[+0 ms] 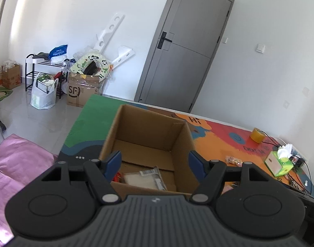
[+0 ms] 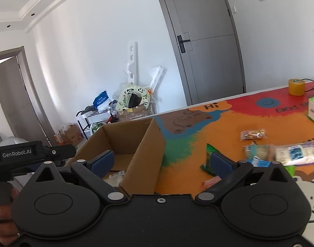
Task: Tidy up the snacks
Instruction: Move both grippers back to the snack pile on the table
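Observation:
An open cardboard box point(image 1: 177, 142) stands on the colourful table mat point(image 1: 220, 144). A clear snack packet point(image 1: 144, 178) and a bit of red wrapper lie on its floor. My left gripper point(image 1: 155, 164) is open and empty, held over the box's near edge. In the right wrist view the box point(image 2: 144, 144) is at left. My right gripper point(image 2: 161, 162) is open and empty, straddling the box's right wall. Loose snacks lie on the mat to the right: a peanut packet point(image 2: 252, 134), a green packet point(image 2: 208, 156), a blue-and-white packet point(image 2: 297, 153) and a pink packet point(image 2: 210, 181).
A green tissue box point(image 1: 278, 162), a yellow tape roll point(image 1: 258, 135) and black cables sit at the table's far right. A pink cushion point(image 1: 19, 164) lies left of the table. Boxes, bags and a rack stand by the far wall. The left gripper's handle point(image 2: 23, 154) shows at left.

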Available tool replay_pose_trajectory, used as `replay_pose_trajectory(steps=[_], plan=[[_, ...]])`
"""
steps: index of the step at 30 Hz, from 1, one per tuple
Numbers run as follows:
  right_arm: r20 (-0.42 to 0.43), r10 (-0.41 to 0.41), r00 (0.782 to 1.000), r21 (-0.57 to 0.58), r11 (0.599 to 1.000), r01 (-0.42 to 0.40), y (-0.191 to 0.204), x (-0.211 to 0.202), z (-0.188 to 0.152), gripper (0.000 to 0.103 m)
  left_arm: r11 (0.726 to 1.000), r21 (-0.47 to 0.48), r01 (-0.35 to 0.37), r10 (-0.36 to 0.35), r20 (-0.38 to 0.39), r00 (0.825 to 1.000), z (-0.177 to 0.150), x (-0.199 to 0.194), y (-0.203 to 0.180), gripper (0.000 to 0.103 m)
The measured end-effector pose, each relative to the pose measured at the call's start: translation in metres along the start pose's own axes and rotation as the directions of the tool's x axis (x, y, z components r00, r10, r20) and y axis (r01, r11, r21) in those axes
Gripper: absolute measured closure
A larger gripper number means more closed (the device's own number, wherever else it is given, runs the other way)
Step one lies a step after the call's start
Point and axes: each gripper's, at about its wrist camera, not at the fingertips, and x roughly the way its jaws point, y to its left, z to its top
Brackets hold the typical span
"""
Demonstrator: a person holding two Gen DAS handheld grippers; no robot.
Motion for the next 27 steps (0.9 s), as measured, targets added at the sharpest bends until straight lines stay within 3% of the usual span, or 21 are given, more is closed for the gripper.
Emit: replay_pose_trajectory(steps=[27], plan=[[0.036, -0.124, 0.992, 0.103, 0.987, 0.119, -0.087, -0.064, -0.01, 0.0, 0.979, 0.12, 0.166, -0.161, -0.046, 0.986, -0.036, 0.0, -0.09, 0.032]])
